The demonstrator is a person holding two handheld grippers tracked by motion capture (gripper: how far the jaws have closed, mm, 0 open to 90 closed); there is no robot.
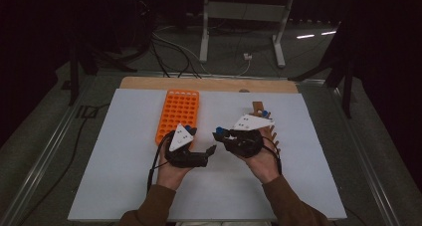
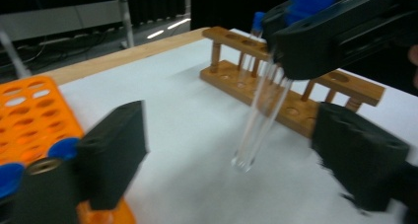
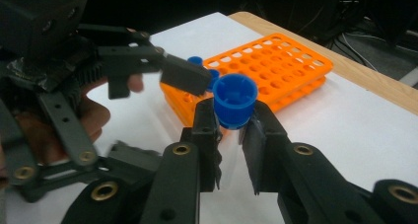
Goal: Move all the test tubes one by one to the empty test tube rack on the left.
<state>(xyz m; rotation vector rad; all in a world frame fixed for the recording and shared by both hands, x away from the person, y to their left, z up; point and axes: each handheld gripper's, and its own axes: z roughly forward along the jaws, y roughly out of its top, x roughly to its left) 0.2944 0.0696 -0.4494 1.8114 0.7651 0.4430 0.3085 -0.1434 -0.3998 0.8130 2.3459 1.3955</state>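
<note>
A clear test tube (image 2: 259,125) with a blue cap (image 3: 235,99) hangs upright over the white mat, and my right gripper (image 3: 235,135) is shut on it just below the cap. My left gripper (image 2: 231,155) stands open with the tube's lower end between its jaws, touching neither pad. In the high view the left gripper (image 1: 213,150) and right gripper (image 1: 219,133) meet tip to tip at mid-table. The orange tube rack (image 1: 179,111) lies to their left and the wooden rack (image 1: 263,121) behind the right hand.
Blue-capped tubes (image 3: 196,61) stand in the near corner of the orange rack (image 3: 286,61). The wooden rack (image 2: 345,83) holds another capped tube at its far end. A white mat (image 1: 124,151) covers the table, and a metal stand (image 1: 244,17) and cables lie beyond the far edge.
</note>
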